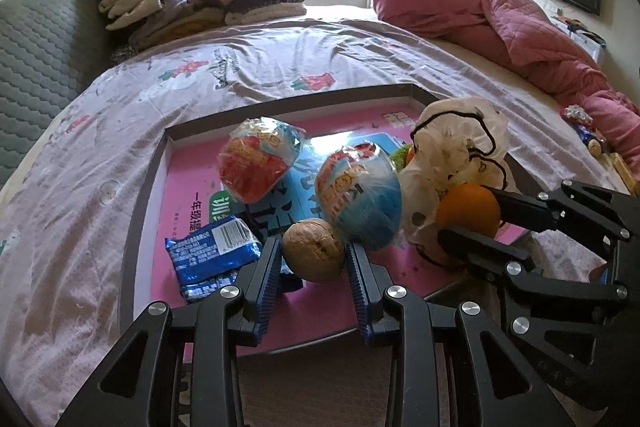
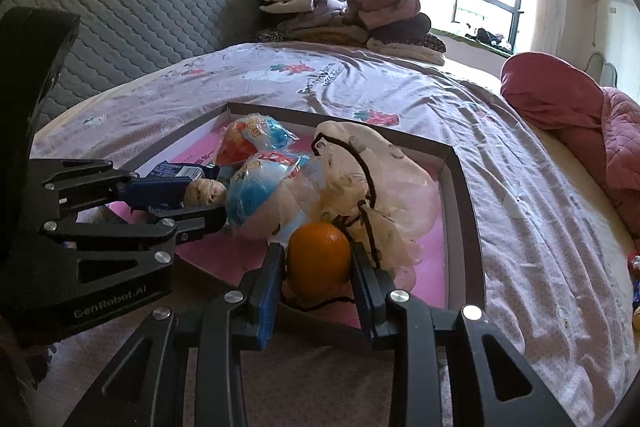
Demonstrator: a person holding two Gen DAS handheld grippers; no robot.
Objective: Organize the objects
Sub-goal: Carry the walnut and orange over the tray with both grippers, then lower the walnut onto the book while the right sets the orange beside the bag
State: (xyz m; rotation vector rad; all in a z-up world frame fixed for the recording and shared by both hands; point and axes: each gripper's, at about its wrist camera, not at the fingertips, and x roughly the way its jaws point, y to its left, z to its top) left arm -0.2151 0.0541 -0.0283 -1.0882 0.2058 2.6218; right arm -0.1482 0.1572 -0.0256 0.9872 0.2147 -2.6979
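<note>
My left gripper [image 1: 313, 255]: clamped on a walnut [image 1: 313, 251], its blue pads pressing both sides of the shell.
My right gripper [image 2: 319, 259]: clamped on an orange [image 2: 319, 253], one pad on each side.
Walnut: held over the near part of the tray [image 1: 142, 195], just in front of a blue-and-red snack pack [image 1: 360, 195].
Orange: held at the tray's near edge, against a crumpled white plastic bag [image 2: 372, 179] with a dark drawstring.
In the tray: a second red-and-blue snack pack [image 1: 258, 157] farther back, and a blue foil packet [image 1: 212, 247] beside my left fingers.
Tray: shallow, grey-rimmed, pink-lined, lying on the bed sheet [image 1: 100, 155].
Beyond: folded clothes [image 1: 192, 3] piled by the grey headboard [image 2: 132, 23], a pink quilt [image 1: 520, 27] bunched at the far side.
</note>
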